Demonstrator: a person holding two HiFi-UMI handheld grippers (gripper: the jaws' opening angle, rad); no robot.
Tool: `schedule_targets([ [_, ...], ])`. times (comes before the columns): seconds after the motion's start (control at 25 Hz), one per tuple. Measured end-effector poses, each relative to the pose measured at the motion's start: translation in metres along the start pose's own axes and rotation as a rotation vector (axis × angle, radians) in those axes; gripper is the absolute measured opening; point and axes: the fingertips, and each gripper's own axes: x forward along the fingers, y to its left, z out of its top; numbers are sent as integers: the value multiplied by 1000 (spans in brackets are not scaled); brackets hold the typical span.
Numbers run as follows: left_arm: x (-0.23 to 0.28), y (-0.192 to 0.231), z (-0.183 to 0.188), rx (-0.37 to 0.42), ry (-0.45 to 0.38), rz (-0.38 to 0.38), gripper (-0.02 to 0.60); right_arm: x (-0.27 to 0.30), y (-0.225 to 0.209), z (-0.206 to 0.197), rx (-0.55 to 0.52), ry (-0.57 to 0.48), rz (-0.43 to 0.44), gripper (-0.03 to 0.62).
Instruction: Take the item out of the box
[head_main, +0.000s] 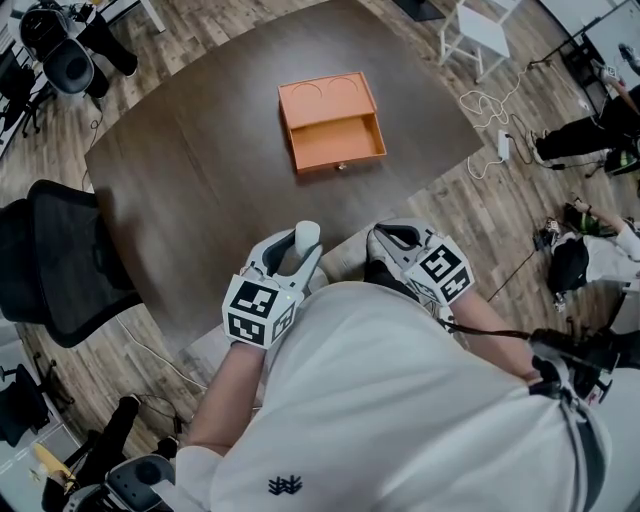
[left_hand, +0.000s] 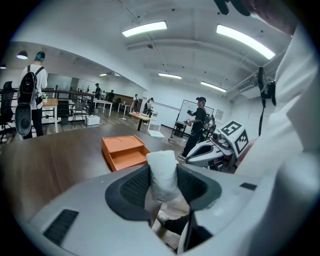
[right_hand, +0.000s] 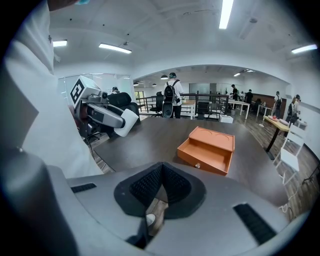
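Note:
An orange box (head_main: 331, 121) with its drawer pulled open lies on the dark table (head_main: 200, 170), far ahead of both grippers; the drawer looks empty. My left gripper (head_main: 300, 250) is held close to my body at the near table edge, shut on a white padded item (head_main: 307, 236) that stands upright between its pads. In the left gripper view the white item (left_hand: 162, 175) fills the gap between the jaws, with the box (left_hand: 124, 151) beyond. My right gripper (head_main: 385, 240) sits beside it, its jaws shut with nothing between them (right_hand: 160, 187). The box (right_hand: 207, 150) lies ahead of it.
A black office chair (head_main: 60, 260) stands at the table's left. A white chair (head_main: 480, 35) and a power strip with cables (head_main: 500, 140) are on the wooden floor to the right. Several people stand by desks in the background (right_hand: 172, 100).

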Motion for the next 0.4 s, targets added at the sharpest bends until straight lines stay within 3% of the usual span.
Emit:
schedule_targets([
  [0.4,18,-2,6,0,12,-8,175,-3,-15,-3,7,-1,-1,2],
])
